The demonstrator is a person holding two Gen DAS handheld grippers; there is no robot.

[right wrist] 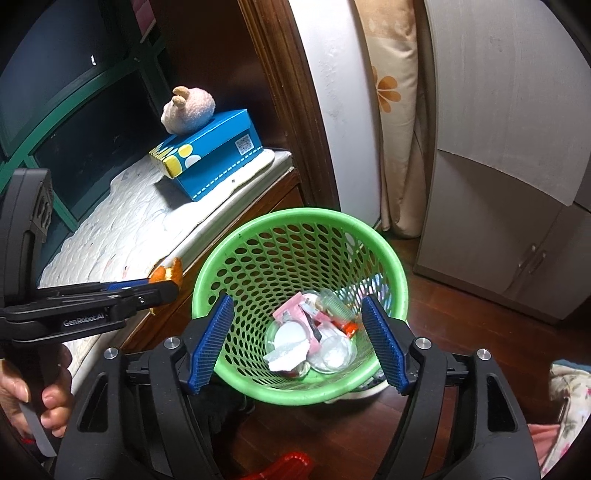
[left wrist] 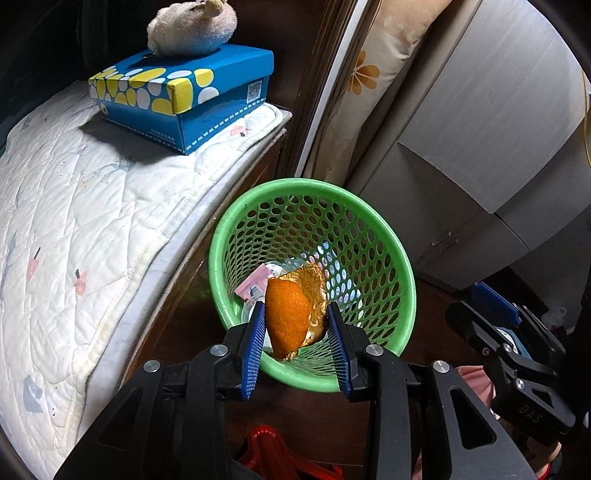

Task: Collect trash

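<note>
An orange peel (left wrist: 295, 306) sits between the blue pads of my left gripper (left wrist: 296, 310), which is shut on it just above the near rim of the green mesh basket (left wrist: 314, 184). In the right wrist view the same left gripper (right wrist: 162, 284) comes in from the left with the peel (right wrist: 170, 271) at its tip, beside the basket's rim (right wrist: 295, 214). My right gripper (right wrist: 298, 301) stands open over the basket with nothing between its fingers. Trash (right wrist: 310, 339) of pink wrappers, clear lids and white paper lies at the basket's bottom.
A quilted pad (left wrist: 74, 221) covers a wooden bench left of the basket, bearing a blue tissue box (left wrist: 181, 92) with a plush toy (left wrist: 192, 26) on it. A grey cabinet (left wrist: 461, 147) stands to the right. A red object (left wrist: 273, 454) lies on the wooden floor.
</note>
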